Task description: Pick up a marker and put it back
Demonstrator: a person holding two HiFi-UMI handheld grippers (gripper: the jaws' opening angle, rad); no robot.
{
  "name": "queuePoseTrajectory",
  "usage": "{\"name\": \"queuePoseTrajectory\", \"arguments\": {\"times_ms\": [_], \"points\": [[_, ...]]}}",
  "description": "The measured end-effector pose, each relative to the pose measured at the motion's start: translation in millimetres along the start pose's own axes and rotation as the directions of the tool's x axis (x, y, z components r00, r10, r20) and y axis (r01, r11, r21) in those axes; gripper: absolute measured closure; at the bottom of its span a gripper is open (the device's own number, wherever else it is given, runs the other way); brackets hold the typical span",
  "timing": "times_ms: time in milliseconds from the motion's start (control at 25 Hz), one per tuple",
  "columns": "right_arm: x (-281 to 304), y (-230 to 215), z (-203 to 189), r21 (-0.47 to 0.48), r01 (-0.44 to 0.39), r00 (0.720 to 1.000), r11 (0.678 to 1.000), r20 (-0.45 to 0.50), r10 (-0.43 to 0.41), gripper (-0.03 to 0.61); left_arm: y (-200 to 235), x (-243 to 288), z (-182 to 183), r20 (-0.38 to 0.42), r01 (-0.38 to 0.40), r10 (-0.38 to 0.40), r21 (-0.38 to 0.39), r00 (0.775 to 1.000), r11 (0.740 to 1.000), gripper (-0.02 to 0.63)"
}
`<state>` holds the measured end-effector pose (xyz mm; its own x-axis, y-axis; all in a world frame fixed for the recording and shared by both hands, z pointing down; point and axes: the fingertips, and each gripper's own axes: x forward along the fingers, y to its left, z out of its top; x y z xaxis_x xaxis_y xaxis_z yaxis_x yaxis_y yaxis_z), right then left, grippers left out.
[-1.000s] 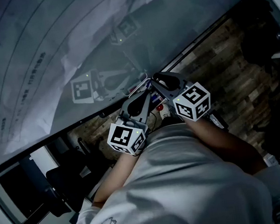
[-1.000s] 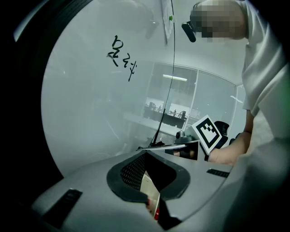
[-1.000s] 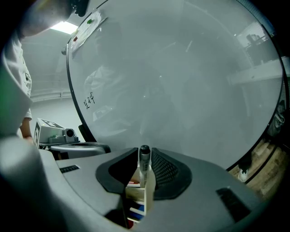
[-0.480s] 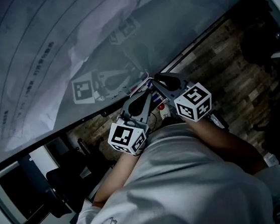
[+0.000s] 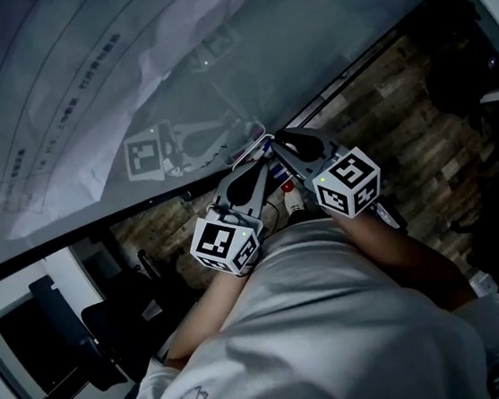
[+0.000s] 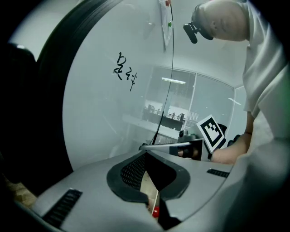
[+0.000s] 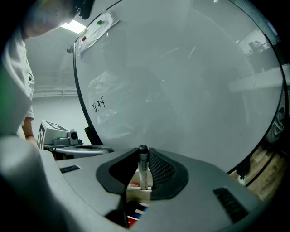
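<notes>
In the right gripper view a white marker (image 7: pixel 144 170) with a black cap stands upright between the pads of my right gripper (image 7: pixel 143 158), which is shut on it. Its lower end sits at a small box (image 7: pixel 138 195) holding other markers. My left gripper (image 6: pixel 150 179) is shut with nothing in it; a sliver of the box and a red cap (image 6: pixel 155 211) show through its slit. In the dark head view both grippers, left (image 5: pixel 256 177) and right (image 5: pixel 277 145), point side by side at the foot of the whiteboard (image 5: pixel 80 70).
The whiteboard (image 7: pixel 181 81) fills the space ahead, with black handwriting (image 6: pixel 123 72) and papers pinned on it. A wood-patterned floor (image 5: pixel 403 130) lies below, and a dark chair (image 5: pixel 94 331) stands at the lower left. The person's shirt (image 5: pixel 339 337) fills the foreground.
The head view has drifted slightly across the board. Both grippers stay in nearly the same place, still close together.
</notes>
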<state>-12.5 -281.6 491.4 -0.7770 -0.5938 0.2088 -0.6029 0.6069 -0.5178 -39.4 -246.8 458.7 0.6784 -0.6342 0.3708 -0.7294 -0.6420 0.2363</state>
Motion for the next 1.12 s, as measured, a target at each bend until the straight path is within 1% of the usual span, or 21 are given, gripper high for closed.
{"name": "queuePoseTrajectory", "arguments": {"times_ms": [200,480,760,920,1120], "points": [[-3.1,4.3,4.2,-0.013,0.011,1.000,1.000,0.014,-0.011,0.502,-1.8,-5.8,4.3,0.016,0.007,-0.007,0.011,1.000,1.000,0.609],[-10.5,14.5,18.9,-0.068,0.041,0.998,0.997,0.049,-0.038,0.502,-6.0,-14.8,10.6,0.039,0.026,-0.028,0.033,0.999,0.999,0.609],[-23.4,23.8,32.8,-0.088,0.076,0.994,0.993,0.081,-0.069,0.502,-13.9,-24.1,26.0,0.089,0.059,-0.065,0.065,0.994,0.996,0.609],[-30.4,32.5,42.9,-0.120,0.094,0.992,0.988,0.099,-0.082,0.502,-17.7,-29.3,34.8,0.118,0.081,-0.090,0.080,0.989,0.994,0.609],[-41.2,49.5,51.1,-0.171,0.117,0.988,0.978,0.124,-0.096,0.502,-25.4,-38.7,38.3,0.137,0.125,-0.139,0.104,0.981,0.987,0.609]]}}
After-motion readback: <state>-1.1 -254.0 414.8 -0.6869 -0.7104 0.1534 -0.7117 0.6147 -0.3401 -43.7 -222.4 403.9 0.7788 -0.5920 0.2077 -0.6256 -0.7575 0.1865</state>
